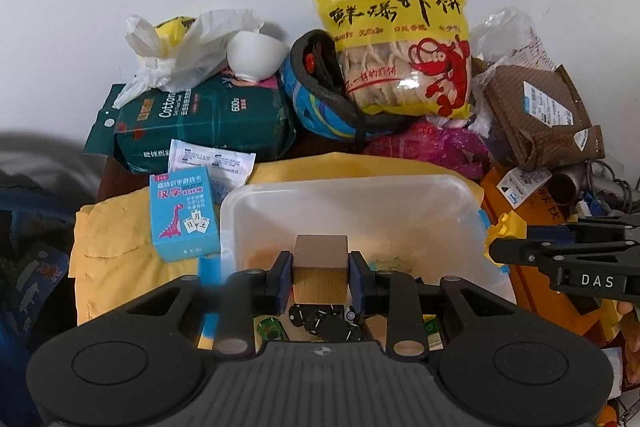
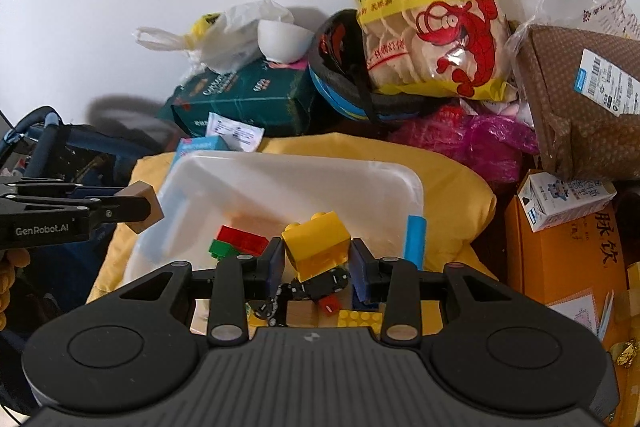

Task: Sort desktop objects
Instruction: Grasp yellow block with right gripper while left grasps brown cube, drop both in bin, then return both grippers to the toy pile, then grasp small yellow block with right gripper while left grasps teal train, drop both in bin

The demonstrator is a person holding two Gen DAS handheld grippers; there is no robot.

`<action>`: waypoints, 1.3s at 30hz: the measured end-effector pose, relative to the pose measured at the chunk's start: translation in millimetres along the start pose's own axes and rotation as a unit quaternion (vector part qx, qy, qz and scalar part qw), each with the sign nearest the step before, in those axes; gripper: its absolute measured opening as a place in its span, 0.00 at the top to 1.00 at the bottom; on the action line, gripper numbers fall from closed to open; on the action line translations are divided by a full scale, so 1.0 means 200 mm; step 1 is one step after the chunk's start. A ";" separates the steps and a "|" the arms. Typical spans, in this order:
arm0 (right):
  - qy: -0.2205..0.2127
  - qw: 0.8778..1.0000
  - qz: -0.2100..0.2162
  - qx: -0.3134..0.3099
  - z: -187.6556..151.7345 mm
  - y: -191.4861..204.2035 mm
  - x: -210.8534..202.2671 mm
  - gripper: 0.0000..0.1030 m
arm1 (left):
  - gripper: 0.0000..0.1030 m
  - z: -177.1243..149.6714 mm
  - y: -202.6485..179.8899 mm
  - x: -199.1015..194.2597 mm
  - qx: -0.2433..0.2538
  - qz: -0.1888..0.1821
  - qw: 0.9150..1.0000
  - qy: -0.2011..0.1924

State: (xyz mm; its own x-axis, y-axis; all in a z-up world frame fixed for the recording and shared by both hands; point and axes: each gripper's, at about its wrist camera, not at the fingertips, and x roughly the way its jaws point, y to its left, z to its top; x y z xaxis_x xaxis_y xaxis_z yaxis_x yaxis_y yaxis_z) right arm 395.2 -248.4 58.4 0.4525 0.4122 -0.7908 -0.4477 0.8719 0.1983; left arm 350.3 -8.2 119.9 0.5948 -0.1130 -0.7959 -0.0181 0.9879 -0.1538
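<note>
Crowded desk, white bin (image 2: 304, 183) hemmed by clutter

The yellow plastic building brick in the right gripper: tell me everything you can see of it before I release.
The yellow plastic building brick is a chunky, glossy toy block with round studs on top, one clearly showing at its upper left. It sits tilted, clamped between the two fingers of the right hand-held gripper, whose blue pads press its left and right sides. It hangs over the translucent white plastic bin, above the red and green bricks and other small toy pieces inside, touching nothing but the pads.
</note>
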 end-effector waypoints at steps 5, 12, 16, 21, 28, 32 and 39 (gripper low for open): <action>0.001 1.000 -0.004 0.028 -0.01 -0.04 0.05 0.42 | 0.39 -0.01 0.01 0.04 -0.003 0.037 0.999 0.002; -0.006 1.000 0.011 0.023 -0.10 -0.04 0.03 0.42 | 0.37 -0.10 0.04 0.02 -0.003 0.034 0.999 -0.007; -0.038 0.999 0.033 0.006 -0.27 0.01 -0.06 0.42 | 0.37 -0.31 0.03 -0.07 0.015 0.006 0.999 -0.041; -0.057 0.996 0.048 -0.038 -0.66 0.09 -0.12 0.42 | 0.37 -0.74 -0.04 -0.12 0.071 -0.013 0.996 -0.051; 0.019 0.995 0.028 -0.097 -1.12 0.15 0.11 0.48 | 0.37 -1.20 -0.07 0.05 0.091 -0.028 0.995 0.013; 0.031 0.990 0.027 -0.135 -1.17 0.21 0.20 0.53 | 0.38 -1.29 -0.13 0.14 0.126 -0.016 0.992 0.023; 0.039 0.981 0.017 -0.189 -1.14 0.29 0.30 0.58 | 0.38 -1.27 -0.22 0.25 0.173 -0.029 0.984 0.022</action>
State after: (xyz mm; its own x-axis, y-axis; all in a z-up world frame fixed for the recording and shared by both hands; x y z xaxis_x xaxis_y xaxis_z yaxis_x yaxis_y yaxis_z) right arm 221.0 -233.0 -108.7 0.3784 0.4059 -0.8319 -0.7224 0.6914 0.0088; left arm 176.1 -84.8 -61.5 0.5507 -0.1667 -0.8179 0.2932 0.9560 0.0026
